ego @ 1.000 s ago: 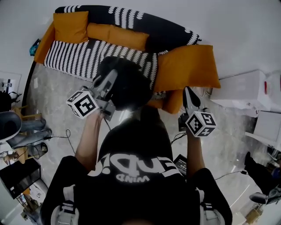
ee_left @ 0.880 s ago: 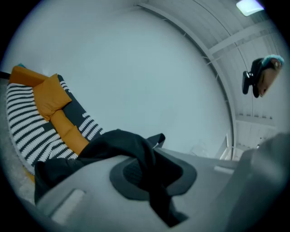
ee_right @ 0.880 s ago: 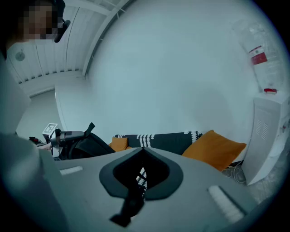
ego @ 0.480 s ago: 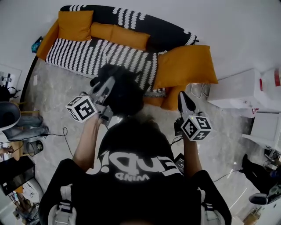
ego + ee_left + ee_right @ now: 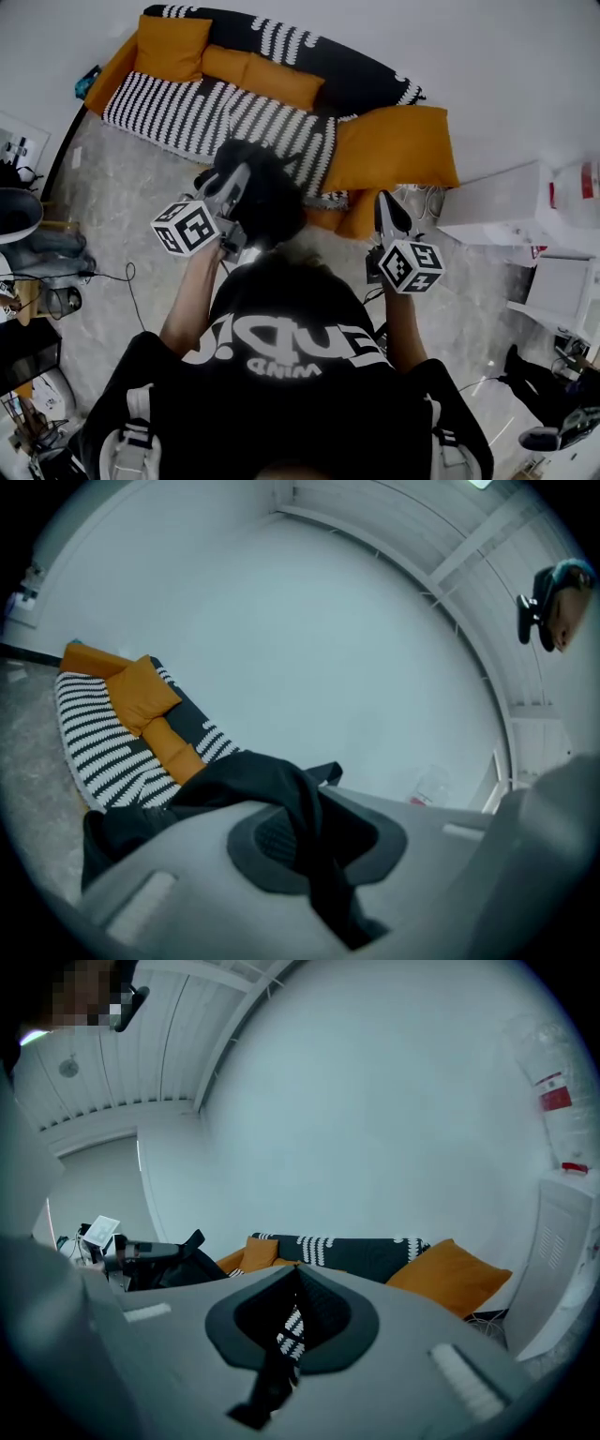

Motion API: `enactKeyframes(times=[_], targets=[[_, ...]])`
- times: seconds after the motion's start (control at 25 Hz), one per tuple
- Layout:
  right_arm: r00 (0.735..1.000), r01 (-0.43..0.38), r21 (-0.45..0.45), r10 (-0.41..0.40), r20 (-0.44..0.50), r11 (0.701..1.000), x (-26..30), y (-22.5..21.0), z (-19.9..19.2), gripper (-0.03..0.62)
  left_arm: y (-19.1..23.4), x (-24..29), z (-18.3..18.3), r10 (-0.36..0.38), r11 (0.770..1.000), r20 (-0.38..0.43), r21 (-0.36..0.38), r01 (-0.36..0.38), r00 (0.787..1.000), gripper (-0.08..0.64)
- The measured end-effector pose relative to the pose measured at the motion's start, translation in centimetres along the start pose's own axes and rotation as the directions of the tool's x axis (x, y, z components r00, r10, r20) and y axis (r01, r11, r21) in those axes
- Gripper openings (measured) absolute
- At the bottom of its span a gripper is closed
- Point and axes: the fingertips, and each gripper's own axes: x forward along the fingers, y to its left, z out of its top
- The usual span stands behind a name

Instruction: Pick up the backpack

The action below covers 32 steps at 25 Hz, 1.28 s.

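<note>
My left tool (image 5: 234, 180) is clenched on a fold of the black backpack (image 5: 274, 202), which hangs from it in front of the sofa (image 5: 187, 112). My right tool (image 5: 387, 204) is closed on nothing, well apart. The pinch looks thin to me — if the cloth creeps between the pads or the bag swings, it could drop, since one grip carries it all.
</note>
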Motion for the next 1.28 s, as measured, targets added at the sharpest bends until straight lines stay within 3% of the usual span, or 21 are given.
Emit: enactKeyframes(times=[0.56,1.28], targets=[[1.0,0.021,-0.005,-0.021,0.006,1.0,-0.2,-1.9,0.7,0.002,-1.6,1.9,-1.0,-0.054,0.997,-0.015,-0.055,0.053,0.998,0.034],[1.0,0.023,0.008,-0.023,0.013,1.0,0.2,-2.7,0.6,0.002,-1.3,3.5,-2.0,-0.039,0.999,-0.074,-0.033,0.036,0.997,0.034]])
